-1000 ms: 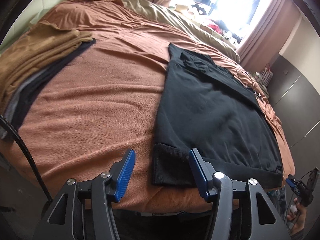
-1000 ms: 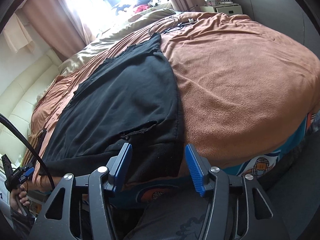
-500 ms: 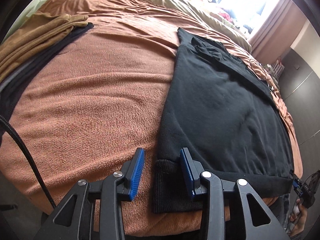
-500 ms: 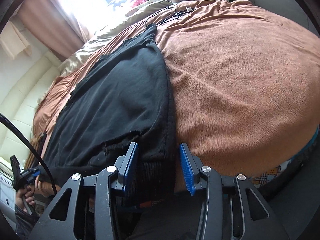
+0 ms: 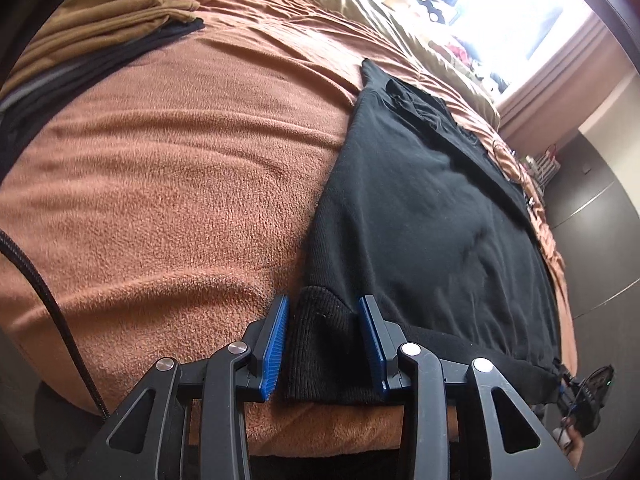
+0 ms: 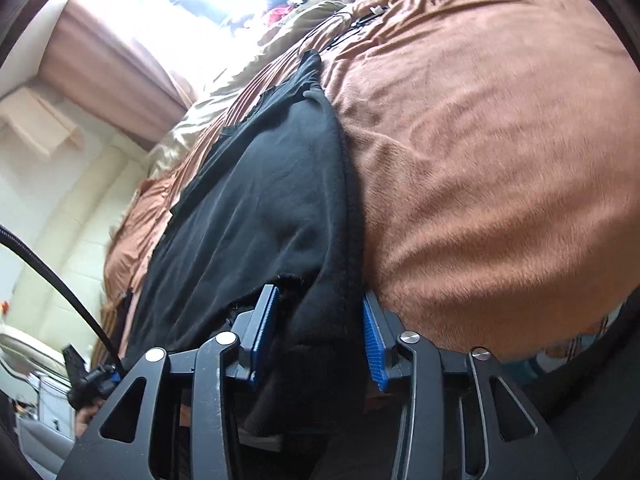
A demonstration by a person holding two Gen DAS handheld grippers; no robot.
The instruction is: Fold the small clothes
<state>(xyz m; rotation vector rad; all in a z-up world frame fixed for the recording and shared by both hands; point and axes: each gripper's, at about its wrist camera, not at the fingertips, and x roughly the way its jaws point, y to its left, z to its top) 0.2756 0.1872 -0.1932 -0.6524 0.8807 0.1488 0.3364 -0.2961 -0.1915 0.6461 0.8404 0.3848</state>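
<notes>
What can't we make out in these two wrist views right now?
- Left wrist: the black sweater hem corner sits between the left gripper jaws, which have been closing; pad contact unclear, black on black.
- Right wrist: right gripper, same doubt; the bunched hem hides the pads.
- Left wrist: folded pile cut off by the frame edge.
- Both: window area blown out.

My left camera sits on my left gripper (image 5: pixel 324 340) and looks down along its fingers, very close to one near corner of the black top (image 5: pixel 432 216), facing up the brown bed cover (image 5: pixel 168 184) to the bright window (image 5: pixel 504 4). My right camera does the same from the other corner. Both see the top, the bed and the window.
</notes>
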